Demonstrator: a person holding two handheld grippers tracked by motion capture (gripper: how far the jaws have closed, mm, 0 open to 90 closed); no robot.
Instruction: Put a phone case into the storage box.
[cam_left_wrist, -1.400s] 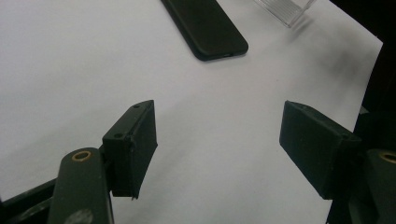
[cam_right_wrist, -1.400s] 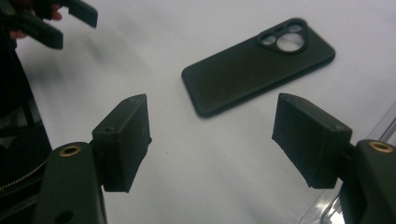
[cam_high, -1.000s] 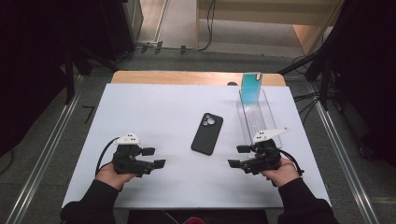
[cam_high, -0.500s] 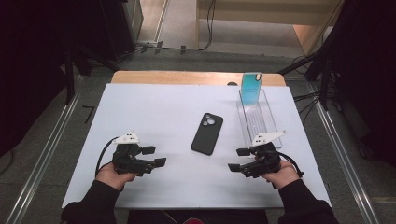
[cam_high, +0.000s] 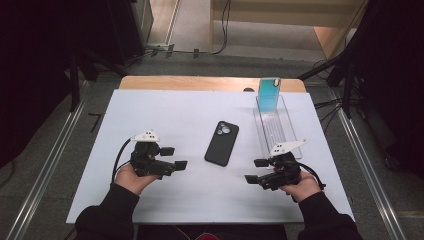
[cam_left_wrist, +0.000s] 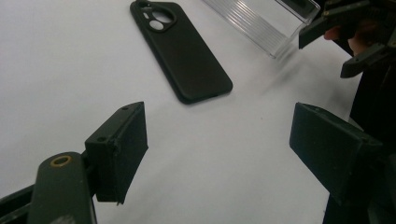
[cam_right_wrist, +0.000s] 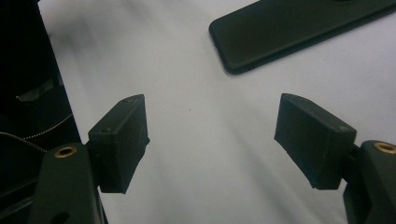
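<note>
1. The left gripper (cam_high: 174, 157) is seen slightly nearer the table's middle than a moment ago, and its jaws have just been opening – nothing lies between them. An approach to the black phone (cam_high: 222, 143) is judged to be starting.
2. The phone is lying face down at the white mat's (cam_high: 165, 110) centre, at about two o'clock from the left gripper, untouched.
3. The clear rack (cam_high: 275, 125) is found at three o'clock from the phone – a teal case (cam_high: 268, 93) is propped at its far end.
4. The right gripper (cam_high: 256, 171) is held level, pointed at nine o'clock, jaws parted and empty.
</note>
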